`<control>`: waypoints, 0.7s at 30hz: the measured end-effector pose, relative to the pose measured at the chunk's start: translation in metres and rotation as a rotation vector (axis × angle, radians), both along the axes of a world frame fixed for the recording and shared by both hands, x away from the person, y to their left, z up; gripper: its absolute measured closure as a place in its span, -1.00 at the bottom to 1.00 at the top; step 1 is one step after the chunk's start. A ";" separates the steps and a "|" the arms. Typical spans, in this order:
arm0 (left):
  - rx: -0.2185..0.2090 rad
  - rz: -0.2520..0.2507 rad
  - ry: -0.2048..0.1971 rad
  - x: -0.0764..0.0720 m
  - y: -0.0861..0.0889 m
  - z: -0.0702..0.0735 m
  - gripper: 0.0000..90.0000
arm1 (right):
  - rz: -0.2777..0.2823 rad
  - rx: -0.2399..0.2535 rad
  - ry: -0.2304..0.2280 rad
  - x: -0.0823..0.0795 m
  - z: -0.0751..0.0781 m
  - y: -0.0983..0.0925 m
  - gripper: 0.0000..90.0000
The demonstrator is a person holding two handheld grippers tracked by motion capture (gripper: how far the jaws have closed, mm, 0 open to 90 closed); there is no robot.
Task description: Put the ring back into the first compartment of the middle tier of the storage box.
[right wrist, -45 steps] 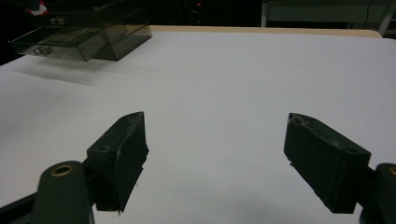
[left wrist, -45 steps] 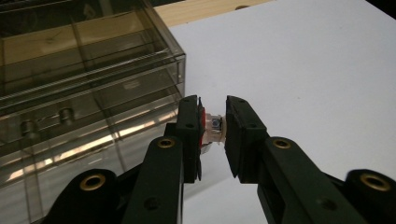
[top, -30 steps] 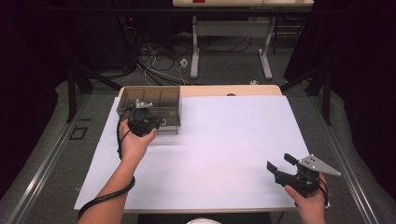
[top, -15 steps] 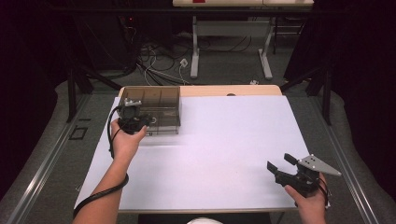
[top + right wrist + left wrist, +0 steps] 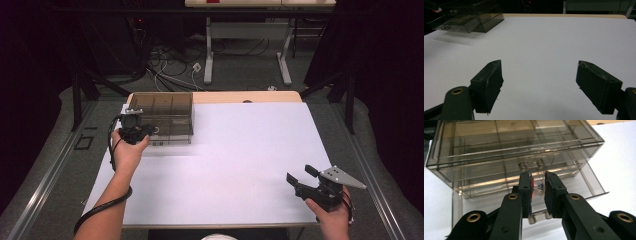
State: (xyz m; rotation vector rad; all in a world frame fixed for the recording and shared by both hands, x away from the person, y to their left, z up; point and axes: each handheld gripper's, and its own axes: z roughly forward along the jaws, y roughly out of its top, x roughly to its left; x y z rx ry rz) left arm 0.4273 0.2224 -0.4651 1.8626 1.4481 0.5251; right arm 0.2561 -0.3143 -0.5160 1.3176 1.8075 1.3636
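Drawer (image 5: 529, 200) is the bottom one of a smoke-clear plastic box (image 5: 162, 114) at the far-left corner of the white counter (image 5: 240, 165), partly pulled out toward you.

Your left gripper (image 5: 537, 188) has its jaws closed nearly together, pinching the drawer's small clear handle bar between the pads. Right gripper (image 5: 300, 180) sits near the front-right edge, well apart from the box, jaws spread wide with nothing between them.

Handling, my read:
- Thin hard plastic, so light, stiff and brittle. The box looks empty; nothing heavy to keep it planted.
- The handle is a slim bar on two little posts. That's the only real grab point, and it's slick. Grip it mid-bar, pads square, as you have it.
- Pull straight along the rails. An angled pull will likely bind the drawer or snap a post.
- A light box on a smooth counter will probably slide with the drawer rather than let it run. The free right gripper could brace the box top.

Views:
- Left gripper view gives you the pinch itself: pads on the bar, the upper drawer's handle (image 5: 530, 165) just above, that drawer closed, and the rails through the walls.
- High view hides that contact behind your left hand (image 5: 127, 152), but it shows the box against the counter's edges and the gap to the right gripper.
- Right gripper view catches the box side-on (image 5: 471, 15), far off: the drawer's overhang past the box front is plain there, and its own jaws gape over bare counter.
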 end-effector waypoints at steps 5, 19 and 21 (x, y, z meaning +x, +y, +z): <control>0.001 0.019 0.005 0.002 0.005 -0.001 0.69 | -0.008 0.013 -0.027 0.002 -0.001 0.001 -0.53; 0.008 0.085 0.023 0.010 0.019 -0.011 0.69 | 0.006 -0.003 0.001 0.000 0.000 -0.001 -0.53; 0.012 0.095 0.021 0.011 0.022 -0.014 0.69 | 0.004 -0.001 0.009 -0.001 0.001 0.000 -0.53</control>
